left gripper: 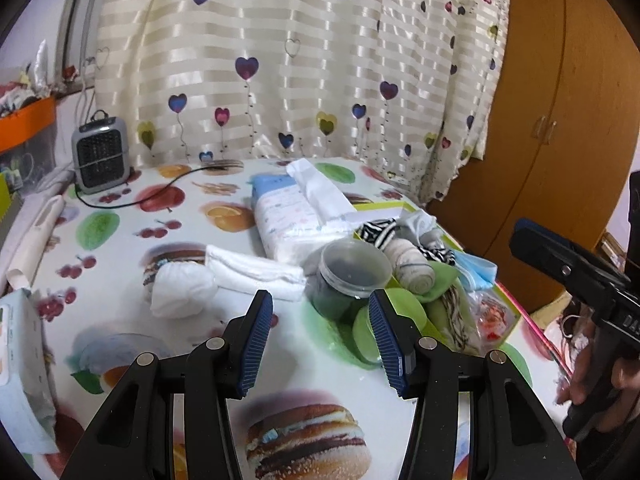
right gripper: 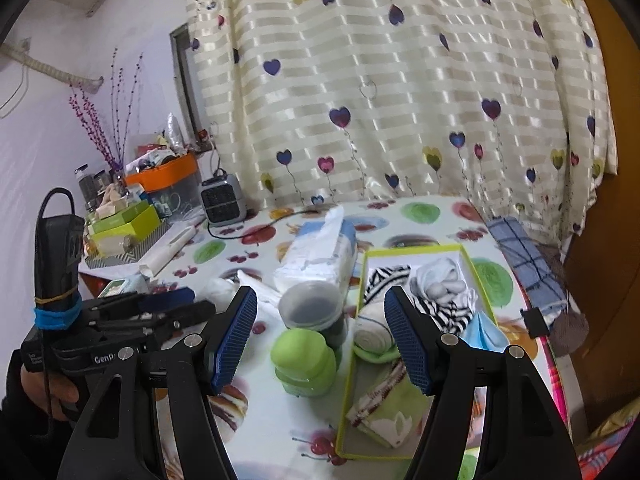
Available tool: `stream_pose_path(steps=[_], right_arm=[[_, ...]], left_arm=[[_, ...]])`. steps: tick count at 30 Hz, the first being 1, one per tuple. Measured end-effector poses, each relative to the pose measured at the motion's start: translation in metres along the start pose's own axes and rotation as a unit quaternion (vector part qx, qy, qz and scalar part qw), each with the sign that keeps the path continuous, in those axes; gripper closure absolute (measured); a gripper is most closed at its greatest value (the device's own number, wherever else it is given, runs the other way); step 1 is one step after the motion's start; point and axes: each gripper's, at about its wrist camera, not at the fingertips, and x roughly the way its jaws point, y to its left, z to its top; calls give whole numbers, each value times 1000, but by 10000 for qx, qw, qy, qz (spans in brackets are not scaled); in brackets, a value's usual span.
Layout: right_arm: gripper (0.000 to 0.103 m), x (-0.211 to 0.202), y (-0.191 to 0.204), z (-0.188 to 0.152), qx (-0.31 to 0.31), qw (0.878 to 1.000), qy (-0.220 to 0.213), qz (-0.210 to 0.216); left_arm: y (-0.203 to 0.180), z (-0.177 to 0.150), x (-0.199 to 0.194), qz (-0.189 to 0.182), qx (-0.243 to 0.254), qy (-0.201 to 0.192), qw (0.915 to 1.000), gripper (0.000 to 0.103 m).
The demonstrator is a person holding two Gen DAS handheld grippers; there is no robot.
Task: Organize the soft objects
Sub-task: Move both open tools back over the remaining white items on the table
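Observation:
My left gripper (left gripper: 320, 304) is open and empty, hovering over the table just short of a folded white towel (left gripper: 256, 276) and a balled white cloth (left gripper: 180, 292). A lime-rimmed tray (right gripper: 412, 250) holds a rolled beige sock (right gripper: 372, 336), a black-and-white striped cloth (right gripper: 384, 276), a grey-white bundle (right gripper: 440, 280), a blue mask (right gripper: 484, 332) and a green patterned towel (right gripper: 384, 412). My right gripper (right gripper: 320, 304) is open with nothing in it, above the tray's left edge. In the right wrist view the left gripper (right gripper: 192, 302) shows at the left.
A clear jar of dark contents (right gripper: 312, 304) and a green container (right gripper: 304, 364) stand left of the tray. Behind them lies a tissue pack (left gripper: 288, 216). A small grey heater (left gripper: 100, 156) with its cable sits at the back left. A plaid cloth (right gripper: 524, 256) hangs at the table's right edge.

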Motion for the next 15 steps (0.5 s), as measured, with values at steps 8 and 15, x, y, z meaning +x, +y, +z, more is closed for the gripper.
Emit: stream_pose_path(steps=[8, 15], right_arm=[[36, 4, 13, 1, -151, 9999, -40, -46], [36, 5, 16, 1, -77, 9999, -133, -18]], left_arm=[[5, -2, -6, -32, -124, -76, 9999, 55], [12, -2, -9, 31, -244, -195, 9995, 58]])
